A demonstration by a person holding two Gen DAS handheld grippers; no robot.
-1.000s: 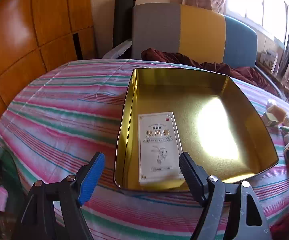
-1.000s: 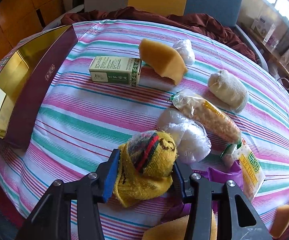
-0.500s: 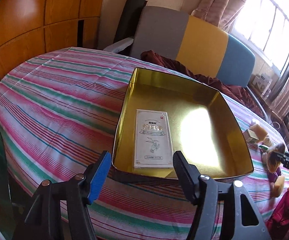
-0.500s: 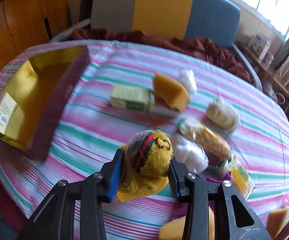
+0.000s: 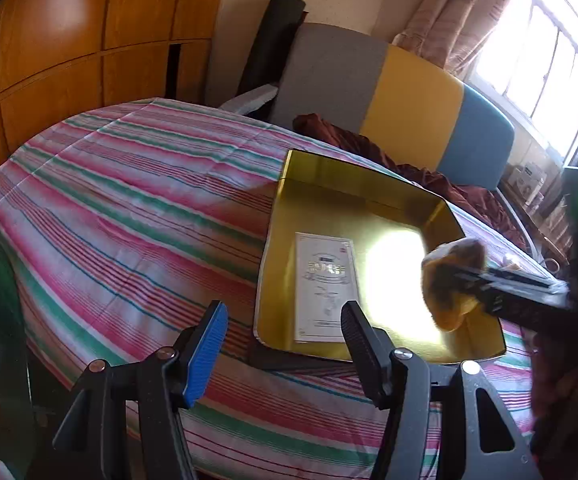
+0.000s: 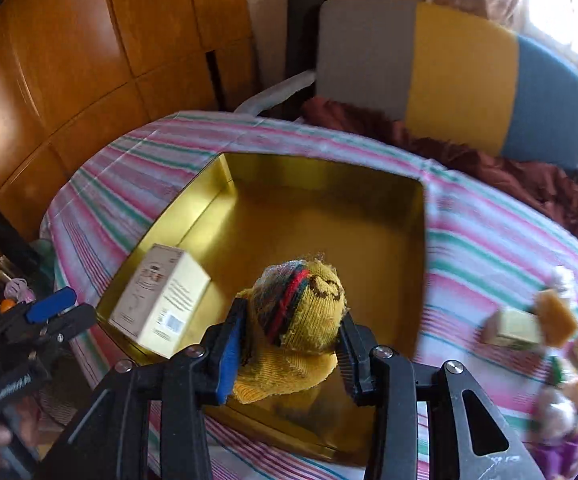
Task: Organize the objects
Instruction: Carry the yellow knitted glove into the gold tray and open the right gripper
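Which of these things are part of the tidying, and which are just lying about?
Part of the job:
- yellow knitted sock, gripped by the right gripper above the tin
- gold tin
- white box in the tin
- loose items still on the striped cloth

Just around:
- striped chair
- dark red fabric
- wooden panelling

You have the gold metal tray (image 6: 417, 240) sitting on the striped tablecloth (image 5: 129, 208), with the flat cream cardboard box (image 6: 161, 304) lying inside it along its left side. Your right gripper (image 6: 291, 350) clamps the yellow knitted sock bundle (image 6: 301, 320) over the tray's near right part. To the tray's right, loose small items (image 6: 529, 328) lie on the cloth. Behind the table stands the three-panel padded chair (image 5: 389, 96).
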